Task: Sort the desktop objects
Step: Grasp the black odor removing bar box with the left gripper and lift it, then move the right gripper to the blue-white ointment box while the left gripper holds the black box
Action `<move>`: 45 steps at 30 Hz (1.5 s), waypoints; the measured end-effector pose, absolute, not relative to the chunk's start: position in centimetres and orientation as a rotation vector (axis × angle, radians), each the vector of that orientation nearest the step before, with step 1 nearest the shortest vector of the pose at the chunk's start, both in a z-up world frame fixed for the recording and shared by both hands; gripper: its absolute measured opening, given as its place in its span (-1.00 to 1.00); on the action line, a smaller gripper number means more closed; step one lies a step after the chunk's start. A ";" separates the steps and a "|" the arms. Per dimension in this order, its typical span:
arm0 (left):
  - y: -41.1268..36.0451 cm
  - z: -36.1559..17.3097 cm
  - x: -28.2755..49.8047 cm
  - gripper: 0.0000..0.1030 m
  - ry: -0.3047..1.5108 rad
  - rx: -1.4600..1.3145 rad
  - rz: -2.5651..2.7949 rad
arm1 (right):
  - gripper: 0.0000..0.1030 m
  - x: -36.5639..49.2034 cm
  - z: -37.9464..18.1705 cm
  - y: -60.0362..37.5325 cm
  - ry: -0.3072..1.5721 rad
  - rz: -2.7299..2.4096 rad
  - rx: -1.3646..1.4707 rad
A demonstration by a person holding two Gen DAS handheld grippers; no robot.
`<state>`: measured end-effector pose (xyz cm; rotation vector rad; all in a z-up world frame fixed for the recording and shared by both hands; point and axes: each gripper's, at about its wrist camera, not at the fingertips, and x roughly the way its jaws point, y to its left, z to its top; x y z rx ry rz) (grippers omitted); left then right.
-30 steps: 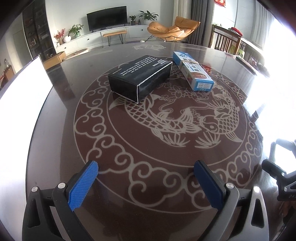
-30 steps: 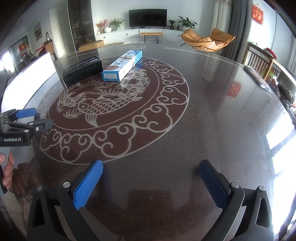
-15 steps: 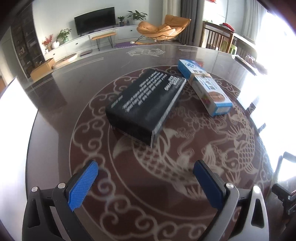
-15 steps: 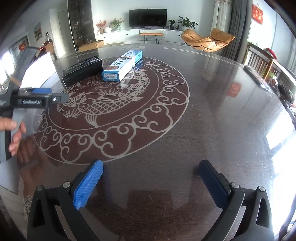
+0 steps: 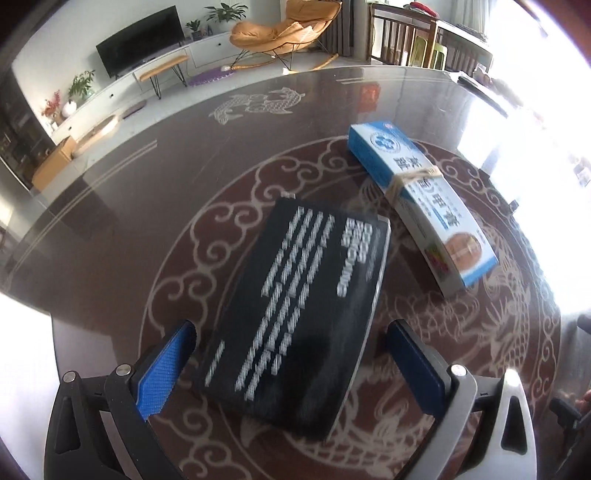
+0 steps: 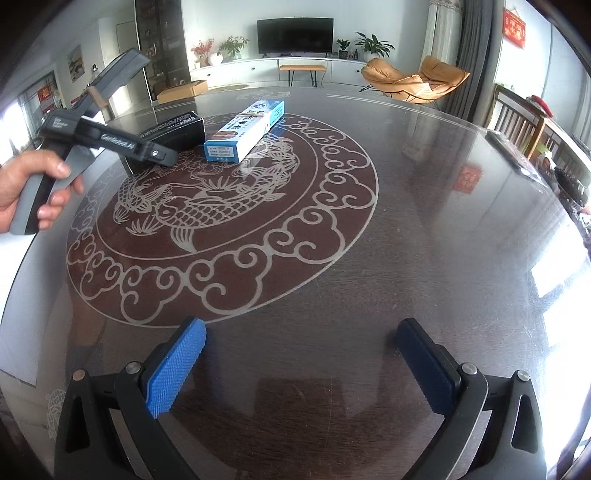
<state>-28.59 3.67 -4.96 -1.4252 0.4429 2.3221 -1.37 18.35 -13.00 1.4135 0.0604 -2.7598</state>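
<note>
Black box (image 5: 299, 314) print blurred, between open left gripper (image 5: 290, 354) jaws

Domestic living room. A flat-screen television (image 6: 295, 36) stood on a long white media cabinet (image 6: 266, 70) with potted plants (image 6: 371, 46), beside an orange lounge chair (image 6: 413, 83); wooden dining chairs (image 6: 517, 122) flanked the round glass-topped surface (image 6: 424, 206) bearing a fish motif.

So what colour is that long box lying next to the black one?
The long box is blue and white, with a band tied round its middle; the left wrist view shows it best.
</note>
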 end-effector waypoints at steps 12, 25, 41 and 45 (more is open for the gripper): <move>3.3 -4.5 -30.1 0.14 0.231 -1.381 2.496 | 1.00 -1.4 -13.0 18.4 0.060 -2.760 1.413; -1.6 -4.6 -17.9 0.14 0.093 -1.387 2.686 | 1.00 -1.4 -13.0 18.4 0.060 -2.761 1.413; -3.1 -5.1 -12.2 0.15 0.075 -1.353 2.728 | 1.00 -1.4 -13.1 18.4 0.059 -2.763 1.413; -3.2 -5.1 -12.1 0.15 0.075 -1.352 2.729 | 1.00 -1.4 -13.1 18.4 0.059 -2.763 1.413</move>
